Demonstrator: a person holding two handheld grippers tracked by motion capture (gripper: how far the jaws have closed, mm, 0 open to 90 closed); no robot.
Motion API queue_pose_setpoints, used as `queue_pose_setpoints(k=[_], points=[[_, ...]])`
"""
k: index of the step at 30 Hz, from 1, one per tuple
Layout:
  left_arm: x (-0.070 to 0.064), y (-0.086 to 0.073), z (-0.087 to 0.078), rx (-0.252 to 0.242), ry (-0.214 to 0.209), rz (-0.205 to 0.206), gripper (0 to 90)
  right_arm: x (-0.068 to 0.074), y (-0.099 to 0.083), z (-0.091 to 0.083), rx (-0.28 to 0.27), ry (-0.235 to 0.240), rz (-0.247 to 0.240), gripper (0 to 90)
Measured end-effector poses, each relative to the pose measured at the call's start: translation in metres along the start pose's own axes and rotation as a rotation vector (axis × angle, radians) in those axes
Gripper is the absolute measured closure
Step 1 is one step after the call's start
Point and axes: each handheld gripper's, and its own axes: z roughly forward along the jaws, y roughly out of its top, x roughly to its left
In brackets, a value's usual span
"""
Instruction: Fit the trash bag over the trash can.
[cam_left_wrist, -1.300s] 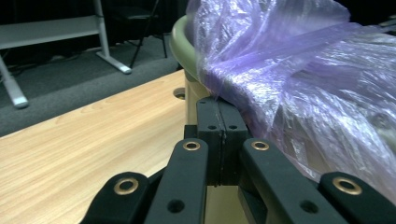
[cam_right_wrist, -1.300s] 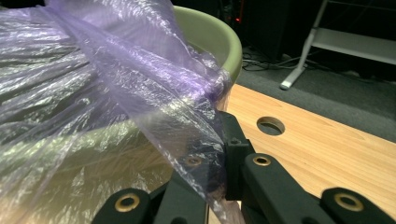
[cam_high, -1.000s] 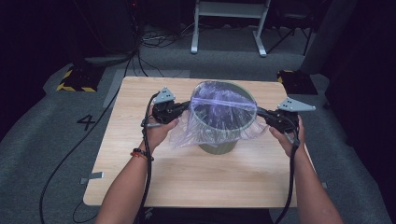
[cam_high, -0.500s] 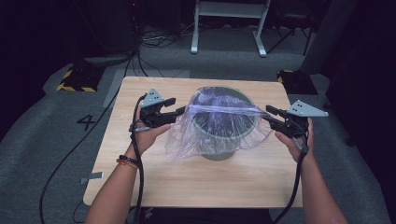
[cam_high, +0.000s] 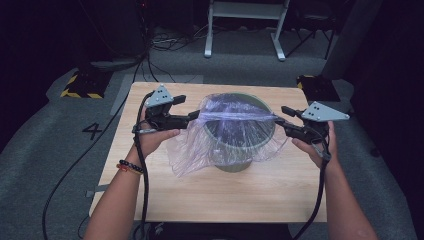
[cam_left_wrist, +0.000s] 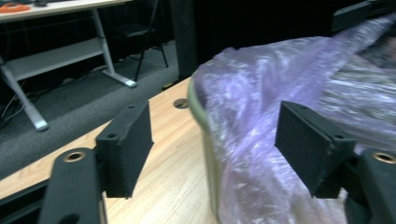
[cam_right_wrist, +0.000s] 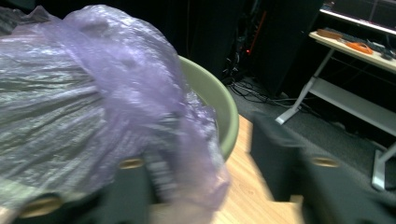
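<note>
Left hand-held gripper (cam_high: 192, 118) now gaping; bag (cam_high: 235, 131) released.

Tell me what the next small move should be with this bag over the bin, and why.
Probably draw the near edge of the purple plastic bag down over the rim of the green bin. The bag is stretched across the bin's mouth between the left gripper and the right gripper, but its near side hangs bunched outside the wall toward the wooden table. Both grippers' jaws look open.
</note>
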Motion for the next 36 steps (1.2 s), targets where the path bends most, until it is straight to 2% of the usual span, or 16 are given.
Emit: queue_pose_setpoints(k=[2,4,8,10,12,15,18,21,24,28,29,31,34,36], points=[[-0.012,0.002,-0.002,0.008,-0.021,0.021,26.2,0.0,0.002,0.001,0.007,0.002,-0.004,81.0],[-0.026,0.004,-0.005,0.017,-0.061,0.058,21.4,-0.003,0.002,0.004,0.014,-0.007,0.003,89.0],[-0.065,0.003,-0.008,0.059,-0.138,0.185,19.8,-0.005,0.001,0.005,0.027,-0.021,0.02,90.0],[-0.078,0.0,-0.008,0.068,-0.165,0.207,19.6,-0.004,0.0,0.006,0.036,-0.026,0.03,90.0],[-0.09,-0.005,-0.009,0.056,-0.192,0.219,19.3,-0.003,0.0,0.007,0.047,-0.034,0.031,90.0],[-0.108,-0.014,-0.009,0.058,-0.176,0.272,19.2,-0.002,0.0,0.008,0.051,-0.036,0.032,90.0],[-0.12,-0.026,-0.004,0.077,-0.147,0.297,18.8,-0.002,-0.001,0.01,0.058,-0.038,0.041,90.0],[-0.123,-0.035,0.002,0.099,-0.103,0.302,19.3,-0.001,-0.001,0.011,0.067,-0.04,0.042,90.0],[-0.122,-0.041,0.007,0.106,-0.091,0.281,22.5,0.0,-0.001,0.012,0.069,-0.036,0.04,90.0],[-0.117,-0.044,0.012,0.118,-0.007,0.266,36.2,0.001,-0.001,0.013,0.069,-0.037,0.041,89.4],[-0.115,-0.043,0.012,0.121,0.01,0.269,42.3,0.0,-0.001,0.013,0.068,-0.04,0.041,89.0],[-0.112,-0.043,0.011,0.11,0.004,0.263,49.0,0.0,-0.002,0.012,0.066,-0.036,0.048,88.4],[-0.108,-0.043,0.01,0.106,0.026,0.266,67.0,0.0,-0.002,0.011,0.06,-0.032,0.048,87.2],[-0.105,-0.043,0.01,0.112,0.038,0.271,79.0,0.0,-0.003,0.011,0.06,-0.025,0.054,82.2]])
